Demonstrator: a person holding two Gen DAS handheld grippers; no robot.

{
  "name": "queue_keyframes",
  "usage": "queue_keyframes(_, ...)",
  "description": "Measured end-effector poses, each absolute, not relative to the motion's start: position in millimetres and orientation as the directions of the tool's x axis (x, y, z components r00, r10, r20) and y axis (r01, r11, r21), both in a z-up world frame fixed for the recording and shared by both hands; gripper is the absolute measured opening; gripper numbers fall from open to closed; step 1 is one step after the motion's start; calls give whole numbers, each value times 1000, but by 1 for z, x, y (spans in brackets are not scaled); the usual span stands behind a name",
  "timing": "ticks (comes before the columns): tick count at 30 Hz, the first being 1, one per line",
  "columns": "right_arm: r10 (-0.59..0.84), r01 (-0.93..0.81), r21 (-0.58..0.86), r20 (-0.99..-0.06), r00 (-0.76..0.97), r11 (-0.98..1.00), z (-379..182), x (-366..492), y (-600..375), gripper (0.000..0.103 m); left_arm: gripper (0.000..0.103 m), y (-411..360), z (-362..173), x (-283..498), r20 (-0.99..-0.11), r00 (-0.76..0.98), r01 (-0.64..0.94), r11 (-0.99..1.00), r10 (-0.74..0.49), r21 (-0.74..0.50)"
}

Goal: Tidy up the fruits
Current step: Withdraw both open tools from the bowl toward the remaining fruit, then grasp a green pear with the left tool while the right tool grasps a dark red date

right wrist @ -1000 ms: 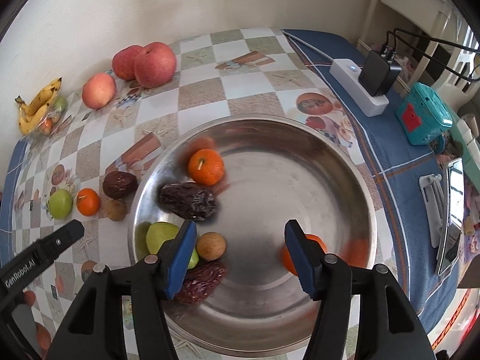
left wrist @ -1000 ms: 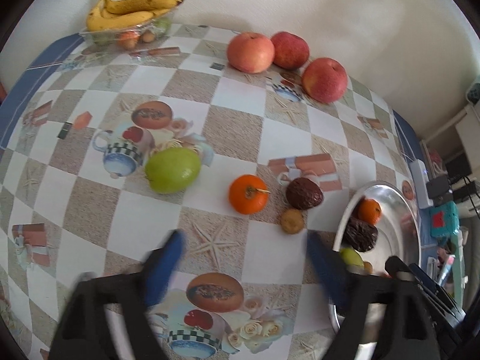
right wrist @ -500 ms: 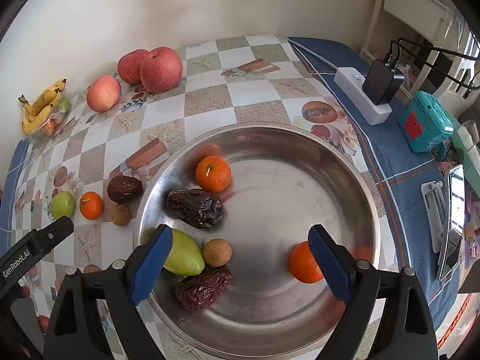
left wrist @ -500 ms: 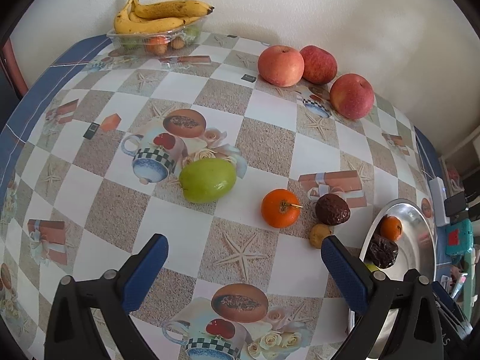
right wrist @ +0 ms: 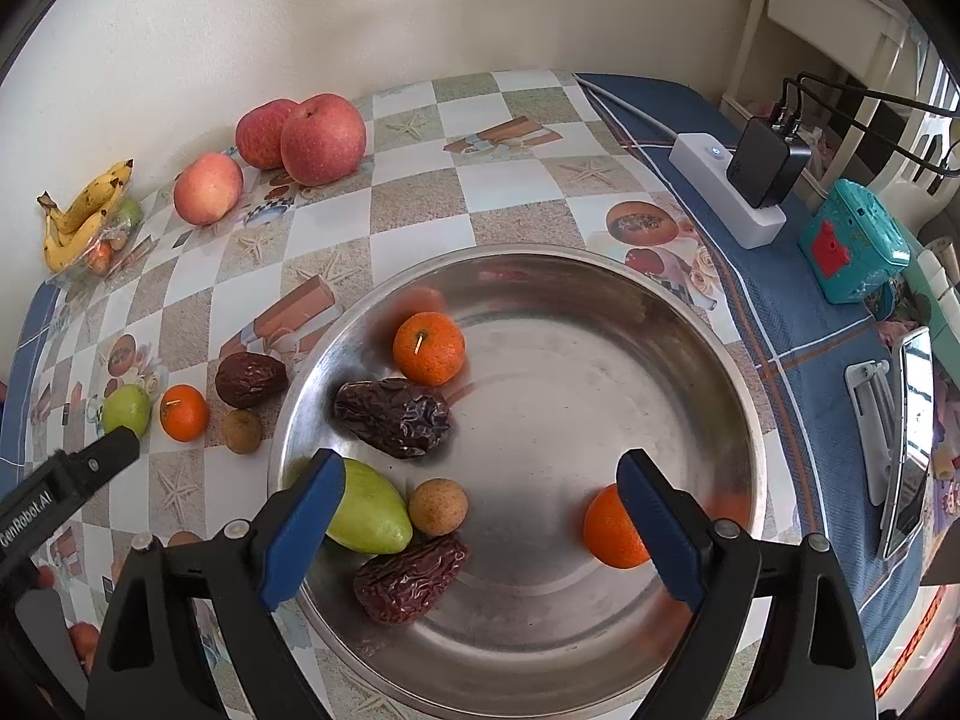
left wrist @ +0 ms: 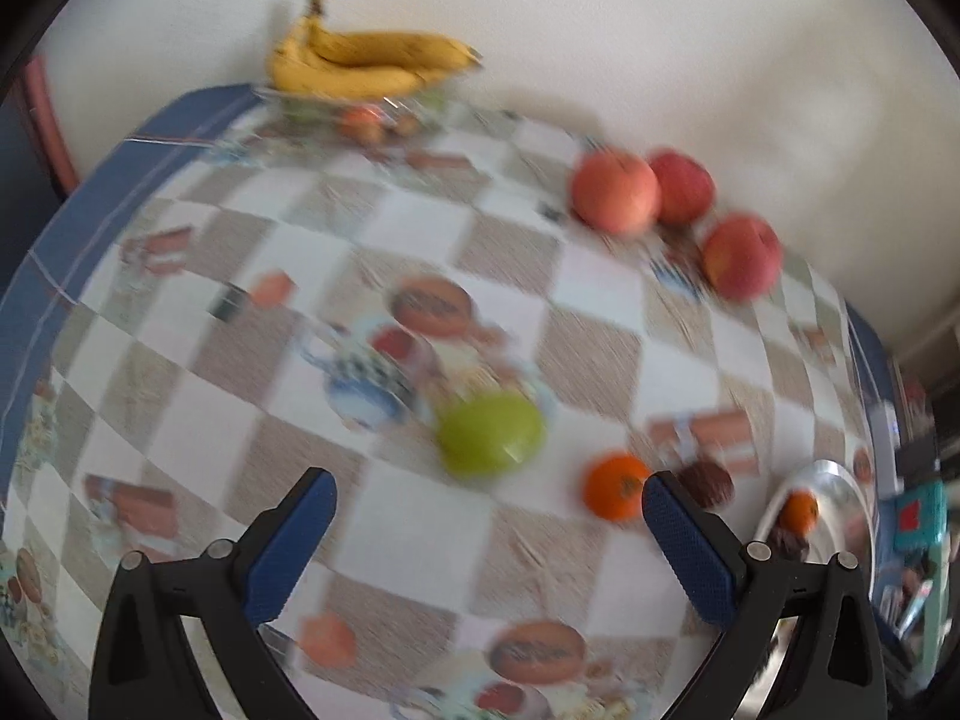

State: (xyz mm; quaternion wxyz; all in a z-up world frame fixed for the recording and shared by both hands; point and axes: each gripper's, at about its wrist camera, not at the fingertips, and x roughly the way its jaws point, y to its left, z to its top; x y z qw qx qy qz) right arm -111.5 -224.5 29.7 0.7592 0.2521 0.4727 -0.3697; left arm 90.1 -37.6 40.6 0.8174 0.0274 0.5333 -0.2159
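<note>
A steel bowl (right wrist: 708, 360) holds two oranges (right wrist: 428, 348), two dates (right wrist: 393, 417), a green fruit (right wrist: 369, 513) and a small brown fruit (right wrist: 438, 507). My right gripper (right wrist: 480, 516) is open and empty above the bowl. On the table left of the bowl lie a date (right wrist: 249, 380), an orange (right wrist: 183, 412), a small brown fruit (right wrist: 241, 431) and a green fruit (right wrist: 126, 410). My left gripper (left wrist: 489, 516) is open and empty above the table, short of the green fruit (left wrist: 489, 432) and orange (left wrist: 618, 486). The left view is blurred.
Three apples (right wrist: 323, 138) and a banana bunch on a clear tray (right wrist: 81, 213) stand by the back wall. A white power strip with a charger (right wrist: 729, 195), a teal box (right wrist: 855, 240) and a phone on a stand (right wrist: 906, 444) lie right of the bowl.
My left gripper has swung left and back over the table, so the bowl slid to the frame's right edge. My right gripper opened wide, freeing an orange into the bowl.
</note>
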Motion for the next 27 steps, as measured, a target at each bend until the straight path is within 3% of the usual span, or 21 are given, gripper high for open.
queue_keyframes(7,-252,740,131,-889,382,659,32,-95,-215,92,103,-2,50,128,-856,398,291,930,-330,-224)
queue_keyframes(14,-186,661,228,-849,494,715,47,-61,-200,92,103,-12,39,139,-859,331,334,900,-392,-282)
queue_keyframes(20,-213,630,152,-859,465,761,54,-19,-196,92,103,-31,28,134,-865,275,387,872,-419,-300)
queue_keyframes(24,-205,625,122,-882,425,771,46,3,-197,85,96,-36,13,136,-868,220,375,860,-445,-346)
queue_keyframes(27,-182,624,106,-907,380,774,32,16,-200,71,88,-42,4,137,-878,205,383,861,-432,-334)
